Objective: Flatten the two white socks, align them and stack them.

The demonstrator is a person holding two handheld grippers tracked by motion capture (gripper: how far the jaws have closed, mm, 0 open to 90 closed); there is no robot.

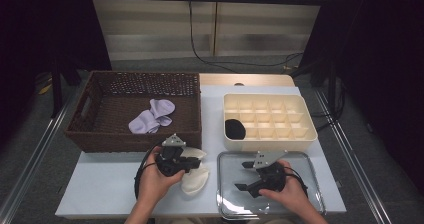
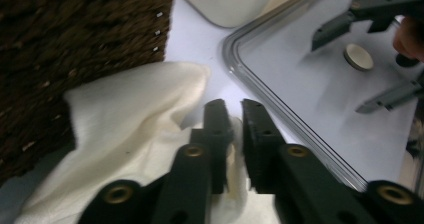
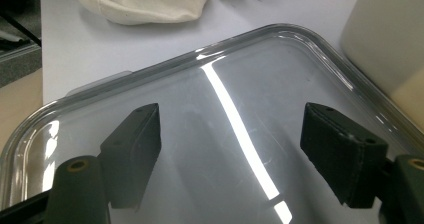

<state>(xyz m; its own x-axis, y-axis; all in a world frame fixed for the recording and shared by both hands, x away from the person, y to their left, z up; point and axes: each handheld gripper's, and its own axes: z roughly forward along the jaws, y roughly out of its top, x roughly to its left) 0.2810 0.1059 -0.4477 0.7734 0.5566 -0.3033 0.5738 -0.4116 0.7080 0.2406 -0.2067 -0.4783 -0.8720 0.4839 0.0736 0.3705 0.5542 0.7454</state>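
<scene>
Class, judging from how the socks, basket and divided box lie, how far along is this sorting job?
Done: one black sock sits in a compartment of the divided box. In hand: the left gripper is shut on a cream sock beside the basket; the right gripper hovers open over the clear lid. Left: lilac socks lie in the basket, most compartments are empty, and the lid is off.

My left gripper [image 2: 232, 134] has its fingers nearly closed; my right gripper [image 3: 232, 149] holds its fingers spread wide.
</scene>
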